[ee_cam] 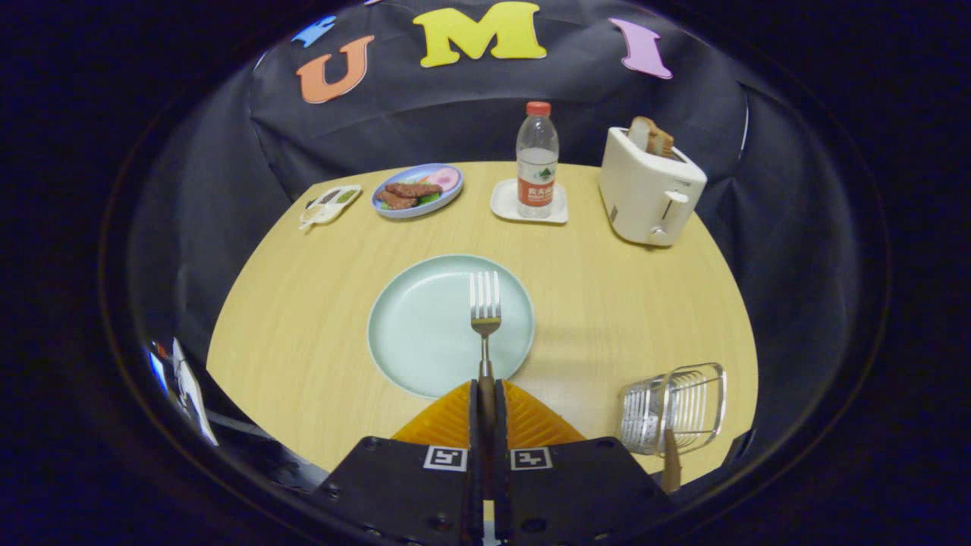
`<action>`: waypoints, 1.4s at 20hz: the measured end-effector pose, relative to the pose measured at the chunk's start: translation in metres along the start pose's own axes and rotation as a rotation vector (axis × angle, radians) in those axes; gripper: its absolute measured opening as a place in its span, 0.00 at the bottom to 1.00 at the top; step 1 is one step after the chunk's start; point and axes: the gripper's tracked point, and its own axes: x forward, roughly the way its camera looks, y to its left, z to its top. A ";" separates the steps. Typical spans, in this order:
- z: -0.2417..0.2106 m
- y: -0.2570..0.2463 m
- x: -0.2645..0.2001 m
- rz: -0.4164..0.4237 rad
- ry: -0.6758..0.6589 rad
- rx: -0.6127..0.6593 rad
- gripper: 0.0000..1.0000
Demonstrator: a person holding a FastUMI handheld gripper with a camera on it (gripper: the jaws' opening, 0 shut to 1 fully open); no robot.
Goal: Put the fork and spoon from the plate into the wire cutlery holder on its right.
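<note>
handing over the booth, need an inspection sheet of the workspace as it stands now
surface: round wooden table, bare wood around the things
job's things: fork held over the pale green plate, tines pointing away; wire cutlery holder to the plate's right, with a brown handle sticking out, its head hidden
clutter: water bottle on a white coaster; toaster with bread in it; blue plate of food; small tray
tool: tool shut on the fork's handle
cables: nothing seen
surroundings: black cloth wall behind the table
</note>
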 end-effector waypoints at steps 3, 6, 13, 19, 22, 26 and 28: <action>0.000 -0.030 -0.027 -0.004 -0.037 -0.011 0.06; -0.009 -0.065 -0.050 -0.013 -0.021 0.046 0.06; -0.042 -0.131 -0.085 -0.051 -0.009 0.096 0.06; -0.063 -0.154 -0.088 -0.052 0.048 0.137 0.07; -0.066 -0.161 -0.087 -0.060 0.070 0.159 0.08; -0.061 -0.162 -0.083 -0.077 0.060 0.155 0.08; -0.054 -0.157 -0.083 -0.074 0.038 0.152 0.09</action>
